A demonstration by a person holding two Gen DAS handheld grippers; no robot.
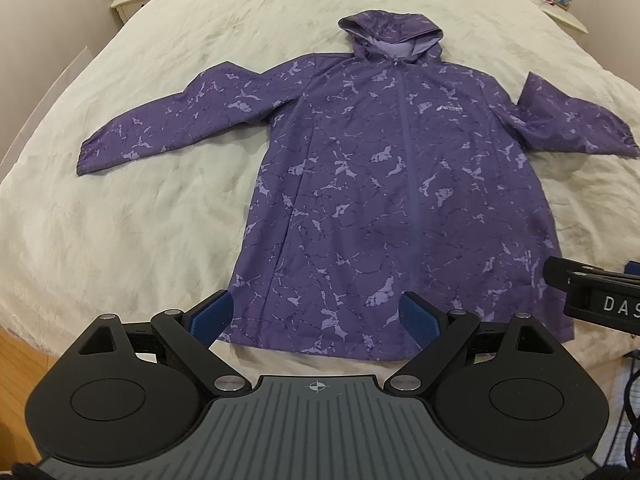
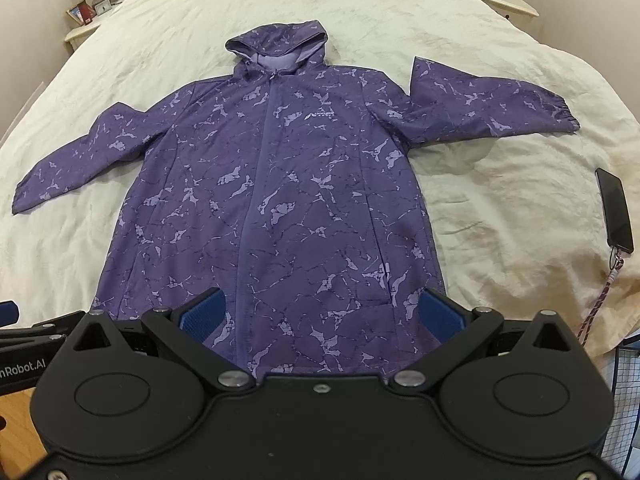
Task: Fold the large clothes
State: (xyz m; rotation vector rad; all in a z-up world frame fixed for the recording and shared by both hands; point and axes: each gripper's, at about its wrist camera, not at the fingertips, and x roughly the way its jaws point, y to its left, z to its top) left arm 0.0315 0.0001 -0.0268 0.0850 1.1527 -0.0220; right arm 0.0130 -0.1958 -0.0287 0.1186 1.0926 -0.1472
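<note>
A purple hooded jacket (image 1: 384, 184) lies flat, zipped, sleeves spread, on the cream bed (image 1: 120, 200). Above its near hem, the left hand-held gripper (image 1: 316, 314) and right hand-held gripper (image 2: 324, 312) both gape wide, holding nothing. A phone (image 2: 616, 210) lies far right.

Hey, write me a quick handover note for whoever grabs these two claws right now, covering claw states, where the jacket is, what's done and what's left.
Left claw: open, holding nothing, above the hem.
Right claw: open, holding nothing, also above the hem.
Purple marble-print hooded jacket: lies flat and face up on the cream bedspread, zipped, hood away from you, hem nearest. One sleeve runs out straight; the other sleeve is kinked at the shoulder.
Black phone lies on the bedspread, clear of the jacket.
Done: jacket spread out. No fold is visible.
Left: all the folding, probably sleeves in first.
</note>
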